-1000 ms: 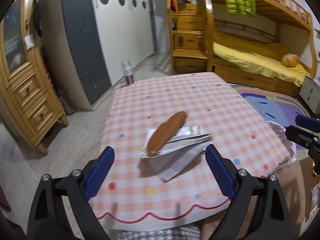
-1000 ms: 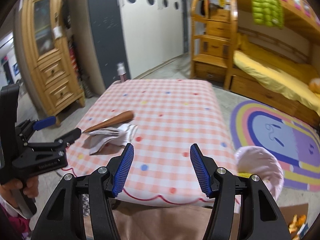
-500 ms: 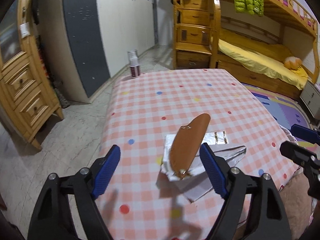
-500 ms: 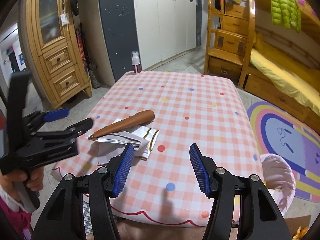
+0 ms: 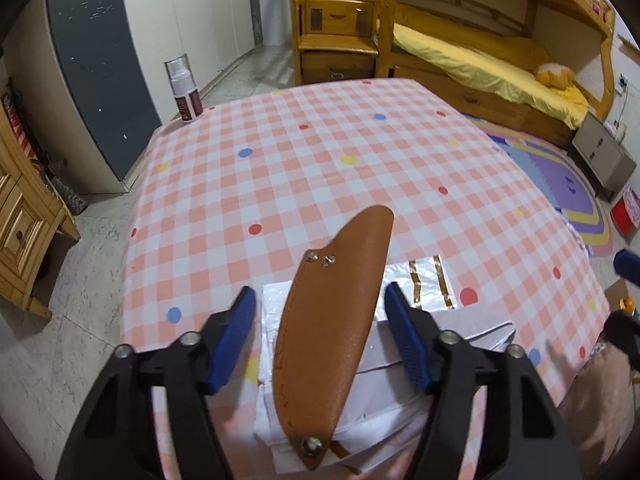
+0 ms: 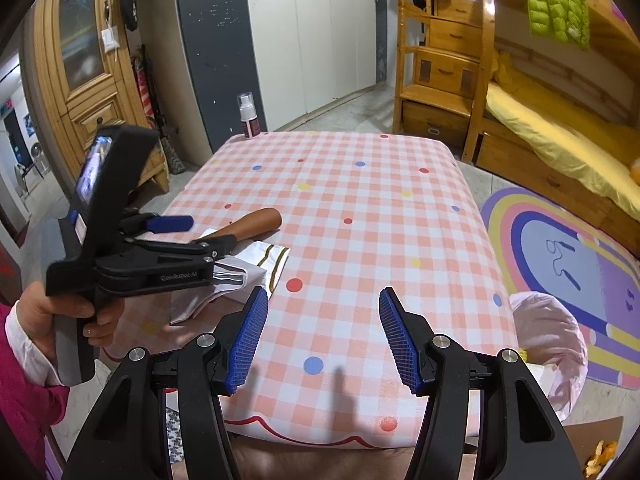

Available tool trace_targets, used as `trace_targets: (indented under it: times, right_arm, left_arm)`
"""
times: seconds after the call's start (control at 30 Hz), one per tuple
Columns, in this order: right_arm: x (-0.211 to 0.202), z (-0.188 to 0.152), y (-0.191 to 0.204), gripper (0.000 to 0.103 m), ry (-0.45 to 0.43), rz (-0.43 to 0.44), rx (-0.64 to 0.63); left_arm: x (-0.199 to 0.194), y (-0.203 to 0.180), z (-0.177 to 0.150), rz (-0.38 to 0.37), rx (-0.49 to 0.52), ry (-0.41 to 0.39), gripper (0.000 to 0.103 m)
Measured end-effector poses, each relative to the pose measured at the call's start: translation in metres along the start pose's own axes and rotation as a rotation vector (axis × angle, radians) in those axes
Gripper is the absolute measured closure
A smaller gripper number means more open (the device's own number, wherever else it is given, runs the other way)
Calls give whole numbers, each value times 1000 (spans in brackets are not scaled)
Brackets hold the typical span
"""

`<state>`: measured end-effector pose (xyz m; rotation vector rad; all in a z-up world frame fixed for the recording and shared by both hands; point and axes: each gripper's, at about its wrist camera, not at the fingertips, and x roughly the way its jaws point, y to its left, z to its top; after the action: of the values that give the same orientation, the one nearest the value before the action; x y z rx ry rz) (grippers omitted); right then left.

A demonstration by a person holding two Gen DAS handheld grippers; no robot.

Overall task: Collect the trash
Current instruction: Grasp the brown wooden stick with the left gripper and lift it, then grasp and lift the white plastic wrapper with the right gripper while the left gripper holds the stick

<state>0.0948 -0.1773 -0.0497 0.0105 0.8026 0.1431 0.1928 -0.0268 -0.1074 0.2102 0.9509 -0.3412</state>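
Note:
A brown leather sheath [image 5: 336, 328] lies on a pile of silver and white wrappers [image 5: 416, 280] near the front left of the checked table [image 5: 320, 152]. My left gripper [image 5: 318, 290] straddles the sheath. Its jaws are closing, and small gaps still show between the pads and the leather. In the right wrist view a hand holds the left gripper [image 6: 208, 232] over the sheath [image 6: 256, 220] and wrappers [image 6: 256, 264]. My right gripper [image 6: 323, 292] hangs open above the table's front edge [image 6: 360, 420] with nothing between its fingers.
A spray bottle [image 6: 248, 116] stands at the table's far left corner. A pink bag [image 6: 548, 332] sits beside the table's right front corner, with a cardboard box holding orange peel [image 6: 600, 452] below it. Wooden cabinet left, bunk bed and rug right.
My left gripper has moved forward and down over the sheath, and its jaws have narrowed around it. The right gripper shifted forward a little at the same opening.

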Motion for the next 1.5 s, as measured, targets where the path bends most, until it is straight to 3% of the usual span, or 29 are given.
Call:
trace_targets:
  times: [0.07,0.17,0.2,0.23,0.27,0.53,0.87,0.9,0.93,1.03,1.2,1.37,1.5]
  right_arm:
    - [0,-1,-1,45,-3,-1,3]
    - [-2,-1,-1,45,-5,-3,2]
    - [-2,-1,-1,45,-7,-5,-1]
    - [-4,-2,-2,45,-9,-6,-4]
    - [-5,-2,-1,45,-12,-8,-7]
    - [-2,-1,8,45,-8,34,-38]
    - [45,-2,36,45,83,83,-126]
    - [47,-2,40,59,89,104,-135]
    - [50,-2,42,79,95,136,-141]
    - [65,3,54,95,136,237,-151]
    - [87,19,77,95,139,303,-181]
    - [118,41,78,94,136,214,-196]
    - [138,45,53,91,168,166,-146]
  left_arm:
    - [4,-7,-3,14,35,11,55]
    - [1,-9,-6,57,44,-6,57]
    - [-5,-6,-6,72,27,-25,62]
    - [-11,-4,-5,73,12,-40,91]
    - [-19,0,-4,59,-10,-60,96]
    - [-89,30,-19,39,-138,-201,98]
    - [-103,44,-58,91,-201,-183,98]
    - [-102,45,-59,97,-206,-183,98]
    - [-102,46,-60,97,-211,-181,98]
    - [-97,50,-60,98,-222,-174,98]
    - [-90,54,-60,105,-231,-164,98]
    - [-82,59,-61,99,-239,-146,98]
    - [-74,59,-61,89,-234,-129,98]
